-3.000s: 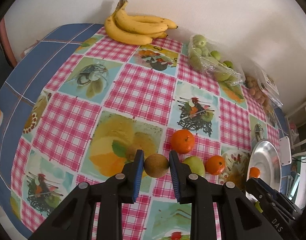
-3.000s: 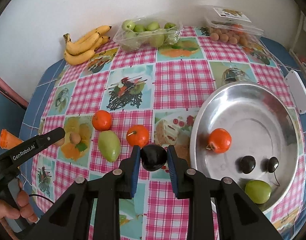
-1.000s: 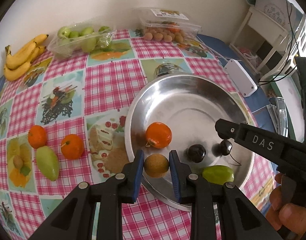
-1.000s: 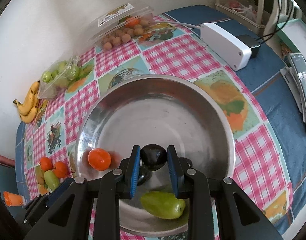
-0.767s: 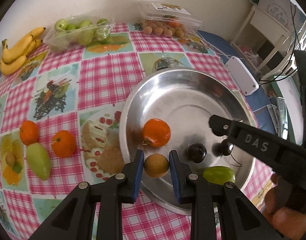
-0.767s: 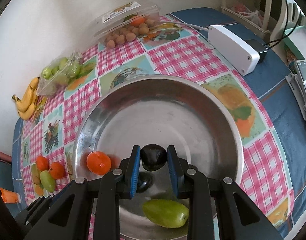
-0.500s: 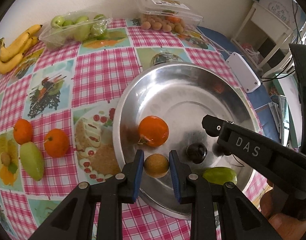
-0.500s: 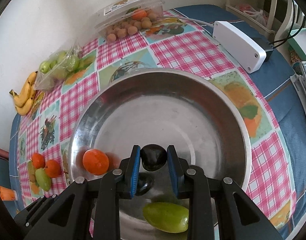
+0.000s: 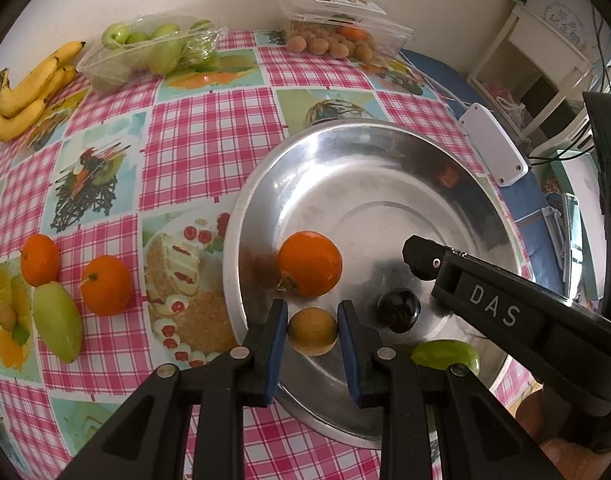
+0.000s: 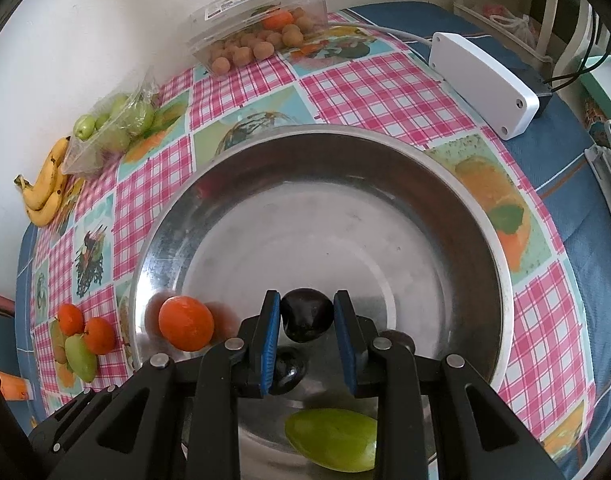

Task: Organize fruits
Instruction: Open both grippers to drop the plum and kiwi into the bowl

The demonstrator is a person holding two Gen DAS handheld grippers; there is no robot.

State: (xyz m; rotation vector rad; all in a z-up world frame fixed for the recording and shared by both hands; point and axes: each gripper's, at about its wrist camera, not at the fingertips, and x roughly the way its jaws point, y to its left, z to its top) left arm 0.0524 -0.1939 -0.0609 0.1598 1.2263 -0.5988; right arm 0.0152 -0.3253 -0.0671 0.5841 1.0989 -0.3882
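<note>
Left hand-held gripper (image 9: pixel 311 330): clamps brown fruit (image 9: pixel 312 331). Right hand-held gripper (image 10: pixel 306 330): clamps dark plum (image 10: pixel 307 314). Risk: release above bowl (image 10: pixel 501 248); fruits roll, collide.

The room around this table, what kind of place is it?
Probably a home dining corner: a food-print checked tablecloth, bananas by the wall, a steel bowl of fruit, and white shelving nearby.

Round brown fruit (image 9: pixel 312 331) and dark plum (image 10: pixel 306 314) held above the steel bowl (image 10: pixel 457 184).
</note>
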